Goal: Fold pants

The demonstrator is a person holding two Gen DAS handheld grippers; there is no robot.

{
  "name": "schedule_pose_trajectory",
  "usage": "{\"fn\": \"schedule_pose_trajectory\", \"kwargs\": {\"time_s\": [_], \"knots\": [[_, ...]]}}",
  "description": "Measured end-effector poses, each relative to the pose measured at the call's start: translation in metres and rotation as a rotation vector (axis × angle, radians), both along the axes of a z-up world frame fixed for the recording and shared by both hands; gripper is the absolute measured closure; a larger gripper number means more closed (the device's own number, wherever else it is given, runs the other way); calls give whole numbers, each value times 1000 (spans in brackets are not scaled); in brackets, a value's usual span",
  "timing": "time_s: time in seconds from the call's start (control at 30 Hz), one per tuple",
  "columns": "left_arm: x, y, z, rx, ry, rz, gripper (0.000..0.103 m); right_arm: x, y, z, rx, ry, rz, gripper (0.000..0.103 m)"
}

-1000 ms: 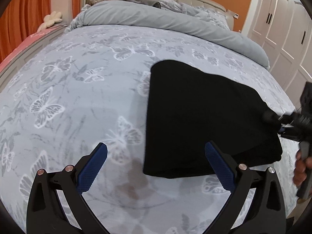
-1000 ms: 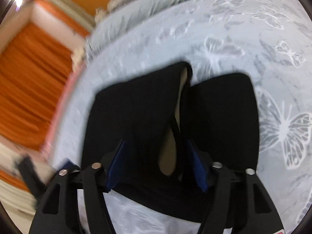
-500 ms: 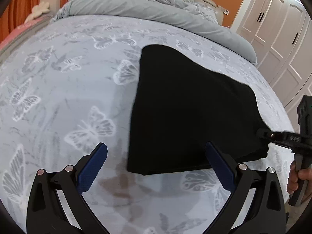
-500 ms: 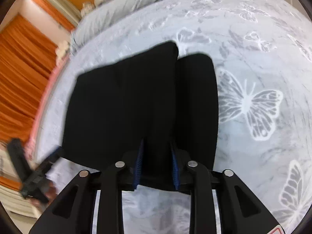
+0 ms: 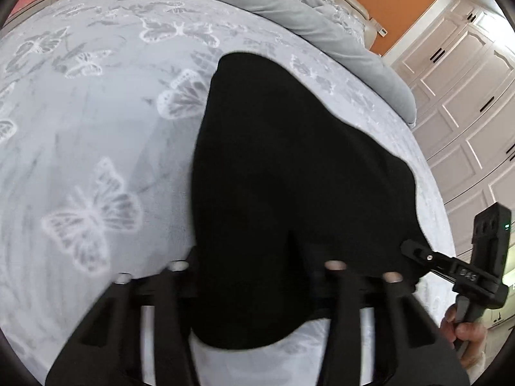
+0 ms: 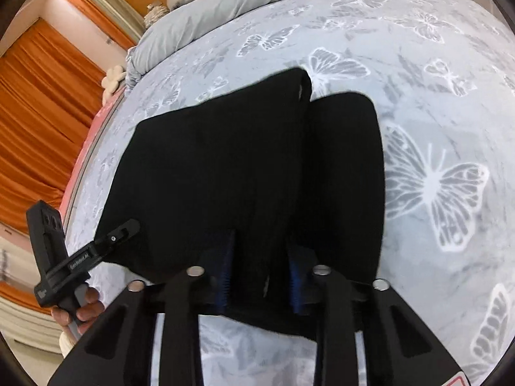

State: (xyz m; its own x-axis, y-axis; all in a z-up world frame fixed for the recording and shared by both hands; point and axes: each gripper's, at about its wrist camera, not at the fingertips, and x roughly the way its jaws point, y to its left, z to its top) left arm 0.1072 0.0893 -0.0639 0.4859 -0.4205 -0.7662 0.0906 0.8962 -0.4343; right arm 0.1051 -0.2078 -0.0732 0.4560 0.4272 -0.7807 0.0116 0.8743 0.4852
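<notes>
Black pants lie folded on the butterfly-print bedspread. My left gripper is at their near edge, its jaws closing, and a bunch of black cloth fills the gap between them; its pads are hidden by the cloth and by blur. The right wrist view shows that gripper at the pants' left corner. My right gripper is closing too, and its blue pads press on a raised fold of the pants. From the left wrist view, the right gripper sits at the pants' right corner.
A grey duvet is bunched at the head of the bed. White wardrobe doors stand on the right and orange curtains hang on the left. A person's hand holds the left tool.
My left gripper dropped onto the near edge of the pants and went from wide open to narrow around the cloth. The right pads drew closer on their fold.
</notes>
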Motion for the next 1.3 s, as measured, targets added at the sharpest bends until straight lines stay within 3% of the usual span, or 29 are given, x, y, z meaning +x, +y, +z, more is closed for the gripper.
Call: {"fn": "schedule_pose_trajectory", "kwargs": {"time_s": [0.03, 0.07, 0.1, 0.13, 0.2, 0.27, 0.33, 0.4, 0.47, 0.5, 0.57, 0.63, 0.7, 0.77, 0.83, 0.9, 0.97, 1.0, 1.03, 1.07, 1.17, 1.3], "knots": [[-2, 2, 4, -8, 6, 8, 66, -5, -7, 6, 0, -8, -18, 79], [-2, 5, 5, -20, 21, 18, 62, -8, -14, 11, -11, -12, -39, 63], [-1, 8, 3, -34, 33, 22, 58, -14, -23, 15, -53, -2, -73, 27], [0, 11, -2, -56, 57, 33, 50, -19, -30, 17, -81, 7, -98, 13], [6, 13, -13, -89, 113, 50, 31, -28, -42, 13, -78, 5, -124, 11], [10, 7, -17, -123, 110, 34, 13, -26, -45, -6, -17, 82, -115, 11], [12, -4, -15, -67, 96, 15, 13, -18, -45, -27, 92, 136, -100, 15], [8, -16, -12, 24, 65, 19, 34, -15, -39, -36, 156, 123, -56, 51], [4, -18, -3, 27, 58, 25, 71, -17, -34, -23, 150, 95, -27, 68], [2, -15, 4, 14, 61, 27, 75, -22, -33, -9, 150, 60, -13, 74], [-8, -6, 25, -32, 49, 17, 82, -38, -36, 16, 186, 5, 20, 77], [-27, 2, 41, -62, 60, -22, 83, -63, -33, 35, 210, -34, 78, 77], [-48, 6, 46, -65, 92, -70, 82, -91, -35, 36, 185, -8, 130, 70], [-69, 6, 33, -23, 145, -97, 69, -103, -30, 17, 72, 77, 196, 57], [-76, 7, 17, 54, 197, -79, 63, -108, -38, -7, -81, 172, 140, 54], [-83, 17, 20, 62, 183, -49, 62, -111, -56, -1, -48, 147, 84, 55], [-88, 24, 39, 83, 105, -13, 55, -120, -75, 29, -13, -10, 13, 62], [-90, 25, 51, 120, 41, 23, 50, -121, -80, 44, -12, -87, -6, 75], [-93, 24, 67, 190, -55, 74, 33, -118, -81, 51, -24, -114, -20, 80], [-96, 20, 79, 245, -119, 101, 19, -114, -79, 53, -49, -124, -30, 82], [-101, -2, 103, 383, -279, 136, 10, -88, -46, 32, -125, -50, 40, 82], [-106, -39, 102, 519, -360, 94, 8, -64, 3, 22, -190, -10, 154, 81]]}}
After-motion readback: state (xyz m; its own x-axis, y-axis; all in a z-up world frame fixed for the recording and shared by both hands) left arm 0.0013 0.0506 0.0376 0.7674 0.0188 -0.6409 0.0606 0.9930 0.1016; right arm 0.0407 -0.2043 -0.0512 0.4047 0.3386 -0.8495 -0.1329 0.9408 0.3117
